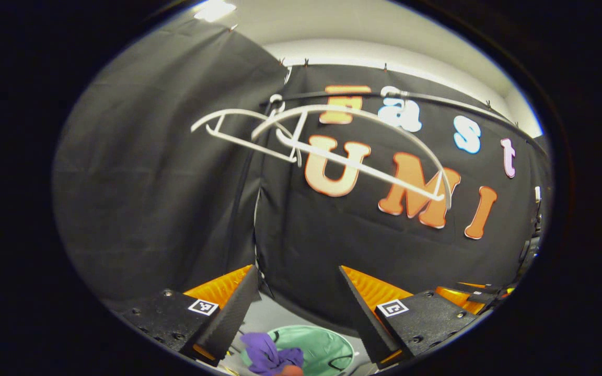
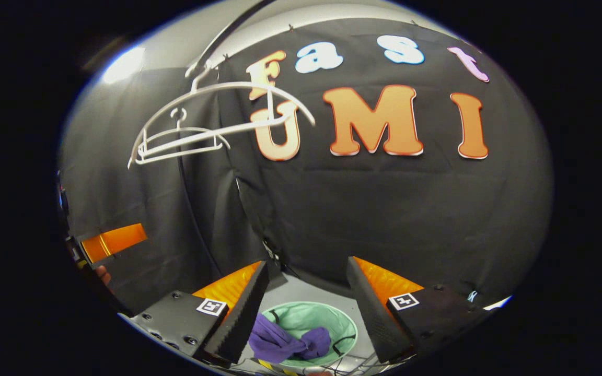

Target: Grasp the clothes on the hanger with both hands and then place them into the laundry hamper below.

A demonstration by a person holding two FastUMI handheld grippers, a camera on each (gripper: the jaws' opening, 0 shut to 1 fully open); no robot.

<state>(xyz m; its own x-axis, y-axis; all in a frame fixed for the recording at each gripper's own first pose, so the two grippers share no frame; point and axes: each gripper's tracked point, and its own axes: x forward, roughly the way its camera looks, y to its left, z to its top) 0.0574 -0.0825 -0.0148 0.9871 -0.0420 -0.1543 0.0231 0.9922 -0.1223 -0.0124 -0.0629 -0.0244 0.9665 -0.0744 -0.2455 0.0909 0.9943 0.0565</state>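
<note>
Both pairs of fingers stand wide apart with nothing between them. The left gripper (image 1: 298, 308) and the right gripper (image 2: 306, 308) each show two black ribbed pads backed in orange, pointing at the booth wall with open space in the gap.

The purple garment (image 2: 285, 342) is off the rail and down in the mint-green laundry hamper (image 2: 332, 318) below. In the right gripper view it lies bunched against the near-left part of the hamper, and one fold appears to ride up at the rim beside the left finger of that gripper. In the left gripper view the same cloth (image 1: 267, 355) sits at the near edge of the hamper (image 1: 327, 347), so I cannot tell whether all of it is inside or some of it drapes over the edge.

Up above, two white plastic hangers (image 1: 332, 151) hang bare from the thin rail (image 1: 437, 99), tilted at different angles. From the right side they (image 2: 212, 128) look crossed over one another.

To my eye the task looks done or nearly so. The weak spot is that cloth at the rim: if much of its weight hangs outside, it could slide off onto the floor. The hamper looks soft-walled, so a nudge from a finger coming down to tidy the cloth could tip or shift it. The hangers look loosely hooked, and a knock from a rising gripper could set them swinging or drop one.
</note>
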